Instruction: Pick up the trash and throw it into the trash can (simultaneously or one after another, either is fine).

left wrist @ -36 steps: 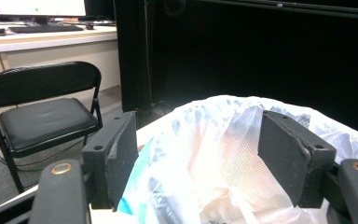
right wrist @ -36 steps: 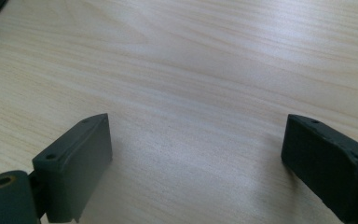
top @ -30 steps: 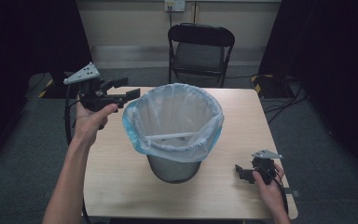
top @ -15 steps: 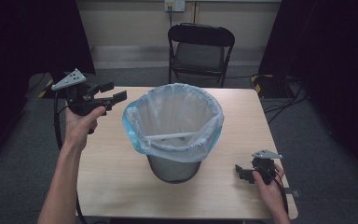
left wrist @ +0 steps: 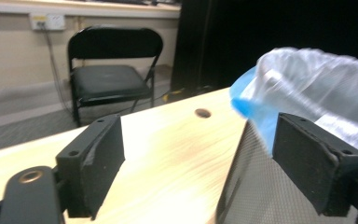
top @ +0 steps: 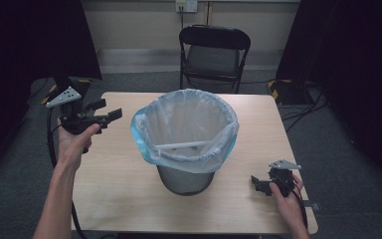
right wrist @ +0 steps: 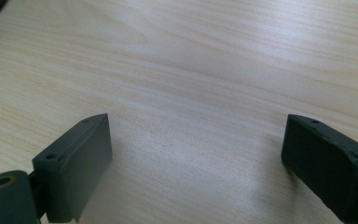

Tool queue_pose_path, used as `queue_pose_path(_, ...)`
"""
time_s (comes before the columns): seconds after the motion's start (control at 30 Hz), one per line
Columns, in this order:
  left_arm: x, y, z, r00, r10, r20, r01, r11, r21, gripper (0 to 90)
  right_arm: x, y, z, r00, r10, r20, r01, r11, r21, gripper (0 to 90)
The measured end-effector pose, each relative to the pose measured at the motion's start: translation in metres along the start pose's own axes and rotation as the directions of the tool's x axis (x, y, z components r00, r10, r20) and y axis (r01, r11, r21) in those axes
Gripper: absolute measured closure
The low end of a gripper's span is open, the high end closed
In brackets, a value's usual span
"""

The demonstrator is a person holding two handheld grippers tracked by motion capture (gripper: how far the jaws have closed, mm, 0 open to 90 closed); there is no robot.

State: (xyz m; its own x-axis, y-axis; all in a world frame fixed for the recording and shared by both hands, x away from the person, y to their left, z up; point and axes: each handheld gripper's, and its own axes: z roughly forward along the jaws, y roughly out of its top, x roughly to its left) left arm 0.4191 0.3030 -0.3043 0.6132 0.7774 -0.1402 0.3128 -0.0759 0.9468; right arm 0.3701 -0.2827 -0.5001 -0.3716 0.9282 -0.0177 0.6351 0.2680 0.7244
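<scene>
A grey mesh bin (top: 185,180) lined with a pale blue plastic bag (top: 188,130) stands in the middle of the wooden table (top: 114,184). My left gripper (top: 107,113) hangs open in the air left of the bin, above the table's left edge, its jaws empty and pointing toward the bag. Through those jaws I see the bag (left wrist: 317,88) and the bin's mesh wall (left wrist: 261,186) close on the right. My right gripper (top: 257,184) rests open low over the table's front right corner, nothing between its jaws, bare wood (right wrist: 191,93) under them.
A black folding chair (top: 214,52) stands behind the table's far edge; the left gripper view shows the chair (left wrist: 109,70) too. A white strip lies across the inside of the bag (top: 179,145). Cables run over the floor at right (top: 303,109). A small hole (left wrist: 202,113) marks the tabletop.
My left gripper has drawn away from the bin's rim, moving left and slightly toward the person, and stays open. The right gripper has not moved.
</scene>
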Motion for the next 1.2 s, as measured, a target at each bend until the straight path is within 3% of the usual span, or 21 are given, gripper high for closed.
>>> queue_pose_path(0.23, 0.004, -0.017, -0.007, 0.9995, -0.013, -0.027, 0.014, 0.9994, 0.031, 15.7, 0.0, 0.0, 0.0, 1.0, 0.0, 0.0, 0.0, 1.0, 0.0, 7.7)
queue_pose_path(0.4, 0.01, -0.039, -0.005, 0.9982, -0.04, -0.043, 0.043, 0.9971, 0.062, 15.8, 0.0, 0.0, 0.0, 1.0, 0.0, 0.0, 0.0, 1.0, 0.0, 7.7)
queue_pose_path(0.5, 0.011, -0.053, -0.003, 0.9985, -0.019, -0.052, 0.024, 0.9948, 0.099, 15.8, 0.0, 0.0, 0.0, 1.0, 0.0, 0.0, 0.0, 1.0, 0.0, 7.7)
queue_pose_path(0.67, 0.012, -0.066, -0.002, 0.9981, -0.023, -0.058, 0.031, 0.9908, 0.132, 15.9, 0.0, 0.0, 0.0, 1.0, 0.0, 0.0, 0.0, 1.0, 0.0, 7.7)
queue_pose_path(0.8, 0.014, -0.078, -0.002, 0.9976, -0.037, -0.058, 0.047, 0.984, 0.172, 16.3, 0.0, 0.0, 0.0, 1.0, 0.0, 0.0, 0.0, 1.0, 0.0, 7.7)
queue_pose_path(0.83, 0.017, -0.086, -0.003, 0.9966, -0.034, -0.075, 0.048, 0.9789, 0.199, 16.6, 0.0, 0.0, 0.0, 1.0, 0.0, 0.0, 0.0, 1.0, 0.0, 7.7)
queue_pose_path(1.0, 0.02, -0.108, -0.002, 0.996, -0.054, -0.072, 0.069, 0.9711, 0.228, 17.1, 0.0, 0.0, 0.0, 1.0, 0.0, 0.0, 0.0, 1.0, 0.0, 7.7)
queue_pose_path(1.03, 0.02, -0.118, 0.0, 0.9949, -0.047, -0.089, 0.069, 0.9653, 0.252, 17.1, 0.0, 0.0, 0.0, 1.0, -0.001, 0.0, 0.001, 1.0, 0.0, 7.7)
queue_pose_path(1.07, 0.02, -0.118, 0.0, 0.9949, -0.047, -0.089, 0.069, 0.9653, 0.252, 17.1, 0.0, 0.0, 0.0, 1.0, -0.001, 0.0, 0.001, 1.0, 0.0, 7.7)
queue_pose_path(1.1, 0.02, -0.125, 0.001, 0.994, -0.031, -0.105, 0.06, 0.9571, 0.283, 17.1, 0.0, 0.0, 0.0, 1.0, -0.001, 0.0, 0.001, 1.0, 0.0, 7.7)
queue_pose_path(1.2, 0.018, -0.134, 0.001, 0.9914, -0.015, -0.13, 0.054, 0.9513, 0.303, 17.1, 0.0, 0.0, 0.0, 1.0, 0.0, 0.001, 0.0, 1.0, 0.0, 7.7)
